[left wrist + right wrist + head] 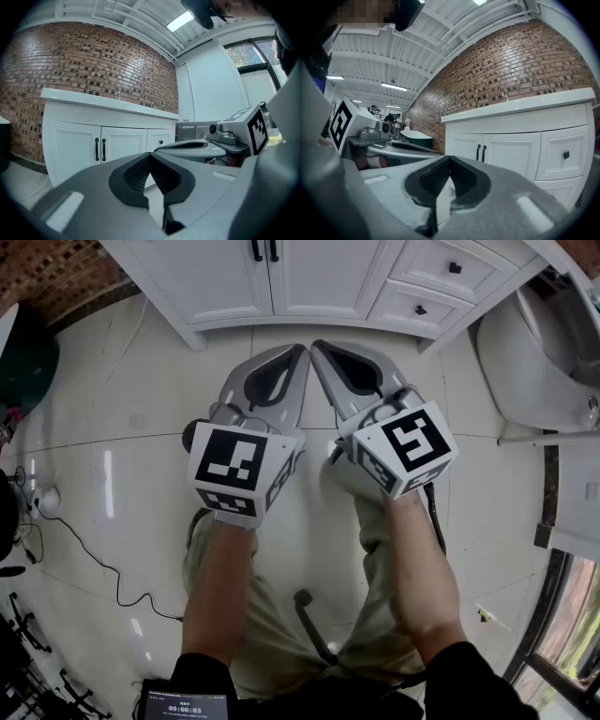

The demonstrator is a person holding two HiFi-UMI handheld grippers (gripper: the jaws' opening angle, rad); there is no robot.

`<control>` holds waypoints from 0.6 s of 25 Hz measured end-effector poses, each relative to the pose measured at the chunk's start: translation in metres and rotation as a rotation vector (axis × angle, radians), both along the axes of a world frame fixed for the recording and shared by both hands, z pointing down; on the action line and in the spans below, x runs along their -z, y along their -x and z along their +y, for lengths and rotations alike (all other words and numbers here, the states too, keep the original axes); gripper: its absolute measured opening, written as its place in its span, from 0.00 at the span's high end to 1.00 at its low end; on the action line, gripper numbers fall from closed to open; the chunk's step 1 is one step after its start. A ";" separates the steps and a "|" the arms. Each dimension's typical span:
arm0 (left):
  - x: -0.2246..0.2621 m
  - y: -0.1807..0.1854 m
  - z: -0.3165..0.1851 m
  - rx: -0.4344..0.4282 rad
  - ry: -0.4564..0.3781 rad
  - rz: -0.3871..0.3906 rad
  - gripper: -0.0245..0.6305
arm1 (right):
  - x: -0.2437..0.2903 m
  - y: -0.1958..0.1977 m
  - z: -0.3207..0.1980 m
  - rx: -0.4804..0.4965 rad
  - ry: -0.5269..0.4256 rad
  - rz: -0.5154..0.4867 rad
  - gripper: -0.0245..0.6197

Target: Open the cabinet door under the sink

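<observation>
Facing a white panelled double-door cabinet (225,277) under the sink, with a grey left gripper (302,352) and a grey right gripper (317,346) held side by side above glossy pale floor tiles (112,427), well short of the doors. Showing both sets of jaws pressed together, gripping nothing. Judging from that: approach step only, doors shut, pair of black bar handles (97,149) untouched. Calling next for reaching forward, parting one set of jaws, closing round a handle and pulling outward. Finding no brand or label; only black-and-white square markers (232,457) on the gripper cubes, plus a small timer screen (185,706) with digits too small to trust.
</observation>
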State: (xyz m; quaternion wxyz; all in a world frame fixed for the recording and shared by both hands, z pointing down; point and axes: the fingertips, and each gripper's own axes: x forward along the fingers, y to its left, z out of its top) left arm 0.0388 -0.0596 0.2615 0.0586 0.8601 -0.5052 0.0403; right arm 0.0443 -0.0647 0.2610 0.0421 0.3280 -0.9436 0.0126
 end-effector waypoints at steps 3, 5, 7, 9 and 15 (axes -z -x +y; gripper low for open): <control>0.001 -0.003 -0.010 0.000 0.009 -0.004 0.94 | 0.000 -0.002 -0.012 -0.001 0.016 0.013 0.98; 0.002 -0.005 -0.016 -0.006 0.010 -0.009 0.94 | 0.001 -0.004 -0.019 -0.010 0.024 0.020 0.98; 0.001 -0.006 -0.019 -0.012 0.011 -0.018 0.94 | 0.002 -0.004 -0.024 -0.021 0.029 0.018 0.98; 0.000 -0.006 -0.021 -0.015 0.013 -0.030 0.94 | 0.005 -0.003 -0.029 -0.029 0.031 0.009 0.97; 0.000 0.004 -0.033 -0.012 0.016 -0.042 0.94 | 0.007 0.009 -0.044 -0.032 0.041 0.006 0.98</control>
